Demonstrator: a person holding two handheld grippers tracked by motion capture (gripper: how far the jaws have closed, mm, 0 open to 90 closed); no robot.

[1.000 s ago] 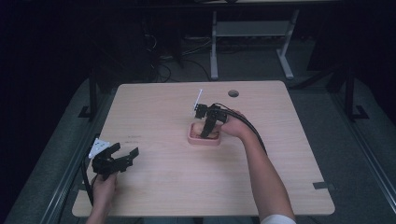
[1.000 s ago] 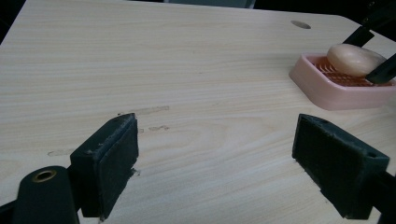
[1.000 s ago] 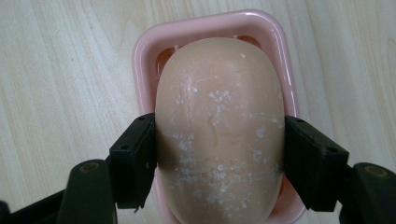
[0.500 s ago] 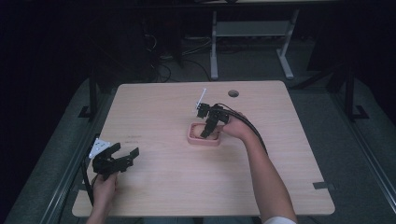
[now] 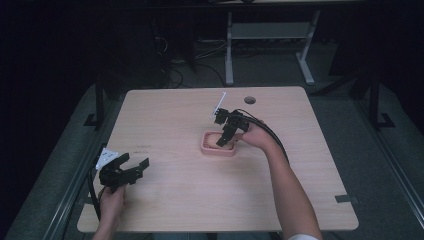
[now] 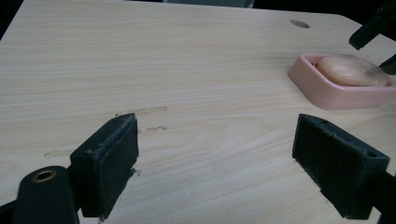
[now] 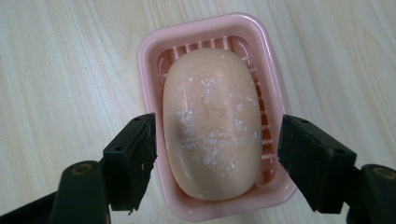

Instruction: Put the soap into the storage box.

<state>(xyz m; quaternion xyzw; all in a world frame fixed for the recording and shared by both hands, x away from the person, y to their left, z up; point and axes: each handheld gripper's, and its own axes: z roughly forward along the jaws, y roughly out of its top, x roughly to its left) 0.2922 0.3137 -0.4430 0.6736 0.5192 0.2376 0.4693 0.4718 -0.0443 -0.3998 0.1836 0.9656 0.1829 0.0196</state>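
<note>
Right gripper [image 7: 217, 154], spread apart, straddles 1 soap bar [image 7: 212, 121] in 1 pink dish [image 7: 149, 51].

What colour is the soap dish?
Pink; the soap dish shows best in the right gripper view.

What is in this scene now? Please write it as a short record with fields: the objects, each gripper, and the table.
soap: pale peach bar with white specks, lying in the dish
dish: pink ribbed soap dish, near the middle of the table
right gripper: open, above the dish, one jaw at each long side, outside its rim
left gripper: open, holding nothing, low over the table's near left corner
table: light wood top with a round hole near the far edge
</note>
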